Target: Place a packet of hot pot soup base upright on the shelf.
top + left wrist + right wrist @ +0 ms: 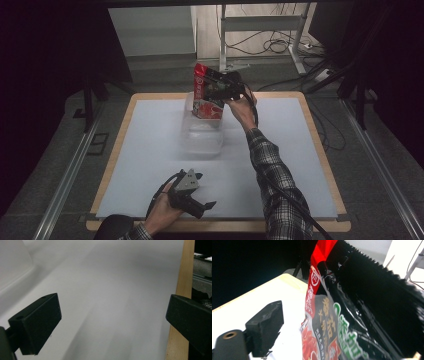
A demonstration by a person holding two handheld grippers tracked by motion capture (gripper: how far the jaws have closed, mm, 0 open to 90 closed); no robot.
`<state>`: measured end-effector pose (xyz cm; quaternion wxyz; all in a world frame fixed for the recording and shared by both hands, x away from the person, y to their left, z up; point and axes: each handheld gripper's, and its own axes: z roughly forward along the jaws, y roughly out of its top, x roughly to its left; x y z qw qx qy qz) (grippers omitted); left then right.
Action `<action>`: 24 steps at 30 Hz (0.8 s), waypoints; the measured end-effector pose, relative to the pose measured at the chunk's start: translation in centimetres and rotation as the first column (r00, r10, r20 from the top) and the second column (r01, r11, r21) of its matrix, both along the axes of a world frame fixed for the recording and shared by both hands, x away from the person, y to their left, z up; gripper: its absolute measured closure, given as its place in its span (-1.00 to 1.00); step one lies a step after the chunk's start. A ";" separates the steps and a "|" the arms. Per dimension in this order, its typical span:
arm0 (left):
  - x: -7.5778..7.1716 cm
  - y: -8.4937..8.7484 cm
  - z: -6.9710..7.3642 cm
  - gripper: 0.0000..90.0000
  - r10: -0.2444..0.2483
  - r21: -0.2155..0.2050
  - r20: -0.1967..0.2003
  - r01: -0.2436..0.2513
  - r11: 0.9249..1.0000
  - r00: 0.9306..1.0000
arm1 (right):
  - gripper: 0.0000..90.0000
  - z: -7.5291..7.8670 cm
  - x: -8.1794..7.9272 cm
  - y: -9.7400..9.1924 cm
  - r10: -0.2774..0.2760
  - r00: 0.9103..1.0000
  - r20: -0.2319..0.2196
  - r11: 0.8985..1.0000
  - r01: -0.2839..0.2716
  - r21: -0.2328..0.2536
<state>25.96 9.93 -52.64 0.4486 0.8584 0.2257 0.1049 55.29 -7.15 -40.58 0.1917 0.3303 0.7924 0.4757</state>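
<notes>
One snack pouch (205, 95) upright, long axis vertical, red top up

My high view looks forward and down over the whole surface (150, 165); my left gripper view skims low across its white sheet to the wooden edge; my right gripper view sits close against the snack bag (352, 315), which the high view also shows.
</notes>
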 end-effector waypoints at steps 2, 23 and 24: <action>0.0 0.0 0.0 -1.00 -0.001 0.005 0.002 0.001 1.000 1.000 | -0.79 0.1 -0.3 -0.2 0.003 1.000 0.002 1.000 -0.003 -0.002; -0.1 -0.2 0.0 -1.00 0.004 0.017 0.000 -0.004 1.000 1.000 | -0.84 0.8 -2.9 -1.8 -0.015 1.000 -0.008 0.999 0.014 -0.046; -0.1 -0.2 0.0 -1.00 0.002 0.017 0.000 -0.002 1.000 1.000 | -0.83 0.8 -3.1 -1.8 -0.017 1.000 -0.010 0.999 0.016 -0.049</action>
